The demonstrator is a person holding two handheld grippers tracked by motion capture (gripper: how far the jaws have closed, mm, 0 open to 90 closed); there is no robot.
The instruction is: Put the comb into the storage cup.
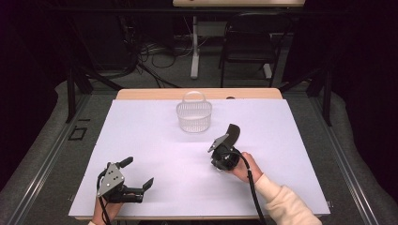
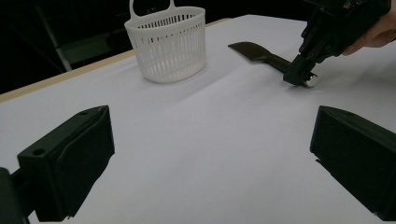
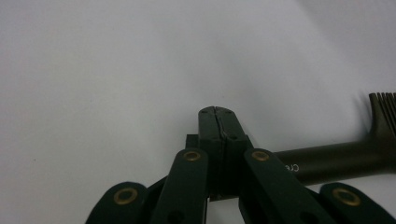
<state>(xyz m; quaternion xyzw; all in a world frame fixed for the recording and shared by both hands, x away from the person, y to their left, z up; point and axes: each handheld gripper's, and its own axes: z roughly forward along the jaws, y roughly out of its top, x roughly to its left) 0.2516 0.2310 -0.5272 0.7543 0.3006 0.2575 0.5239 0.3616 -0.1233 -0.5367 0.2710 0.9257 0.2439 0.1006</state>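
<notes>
A white slotted basket (image 1: 194, 117) (image 2: 168, 44) with a loop handle stands upright at the far middle of the white table cover (image 1: 155, 140). A dark brush (image 1: 233, 132) (image 2: 254, 50) (image 3: 336, 161) lies to its right, bristle head toward the basket. My right gripper (image 1: 217, 145) (image 3: 218, 114) (image 2: 299, 77) is at the end of the brush's handle. Its jaws are pressed together, and the handle runs off sideways from under them. My left gripper (image 1: 139, 171) (image 2: 212, 158) rests near the front left, jaws wide apart with nothing between them, facing the basket.
The table's wooden far edge (image 1: 197, 93) shows behind the cover. Beyond it stand a black chair (image 1: 248, 44), a table leg (image 1: 195, 47) and floor cables. Bare cover lies between the two grippers and around the basket.
</notes>
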